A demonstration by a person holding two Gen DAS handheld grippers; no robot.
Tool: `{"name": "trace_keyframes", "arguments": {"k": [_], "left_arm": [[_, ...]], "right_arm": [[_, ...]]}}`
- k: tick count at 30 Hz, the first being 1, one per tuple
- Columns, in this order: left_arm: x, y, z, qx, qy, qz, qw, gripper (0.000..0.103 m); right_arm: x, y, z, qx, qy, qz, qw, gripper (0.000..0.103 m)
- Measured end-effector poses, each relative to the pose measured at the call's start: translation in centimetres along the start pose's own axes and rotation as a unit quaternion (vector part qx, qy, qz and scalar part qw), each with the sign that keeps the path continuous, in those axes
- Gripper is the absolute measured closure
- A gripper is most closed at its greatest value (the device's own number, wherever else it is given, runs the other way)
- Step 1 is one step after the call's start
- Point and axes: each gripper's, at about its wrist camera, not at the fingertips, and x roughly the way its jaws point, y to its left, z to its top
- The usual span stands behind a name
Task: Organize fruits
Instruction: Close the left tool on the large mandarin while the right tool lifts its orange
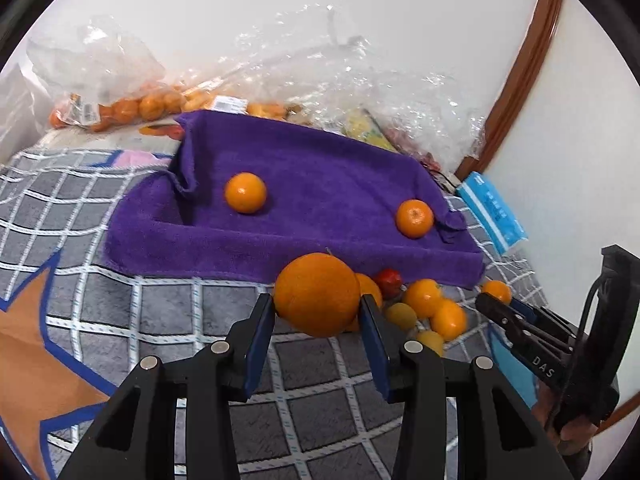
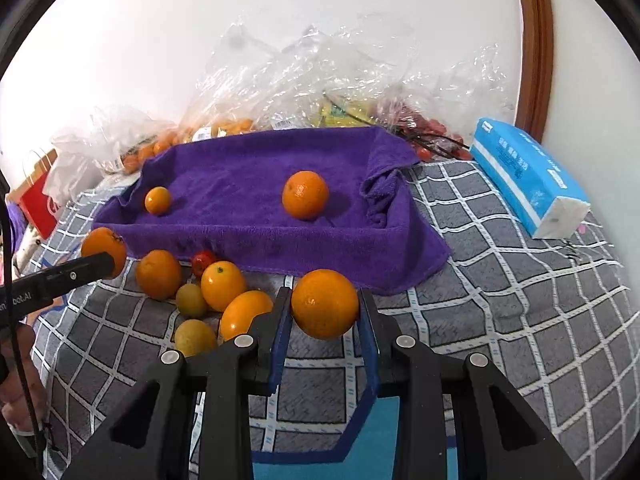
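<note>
We have an orange [image 1: 316, 294] clamped in the left gripper [image 1: 318, 312] and another [image 2: 324, 303] in the right gripper [image 2: 325, 312]; round peel could slip and roll off the towel [image 2: 248, 184].

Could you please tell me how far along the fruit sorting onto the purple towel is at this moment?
Done: two oranges lie on the purple towel. In hand: the left claw and the right claw each grip an orange. Left: a loose pile of oranges, yellowish fruits and one red fruit on the bedspread before the towel.

Both wrist views face the purple towel [image 1: 304, 184] closely.
</note>
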Motion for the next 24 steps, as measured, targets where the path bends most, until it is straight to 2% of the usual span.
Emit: {"name": "trace_keyframes", "arguments": {"k": [4, 12, 20, 24], "left_arm": [[0.2, -0.3, -0.1, 0.000, 0.018, -0.033, 0.9993, 0.062], [0.0, -1.2, -0.4, 0.011, 0.029, -0.067, 0.9972, 0.062], [-0.3, -1.4, -0.3, 0.012, 0.031, -0.082, 0.9960, 0.062], [-0.3, -1.5, -0.2, 0.004, 0.045, -0.084, 0.9954, 0.062]], "right_arm": [[-1.2, 0.0, 0.6, 0.004, -0.008, -0.003, 1.000, 0.071], [-2.9, -0.2, 2.3, 0.019, -0.021, -0.006, 1.000, 0.071], [-3.6, -0.1, 4.2, 0.029, -0.030, -0.011, 0.999, 0.071], [-3.6, 0.1, 5.4, 0.025, -0.033, -0.015, 0.999, 0.071]]}}
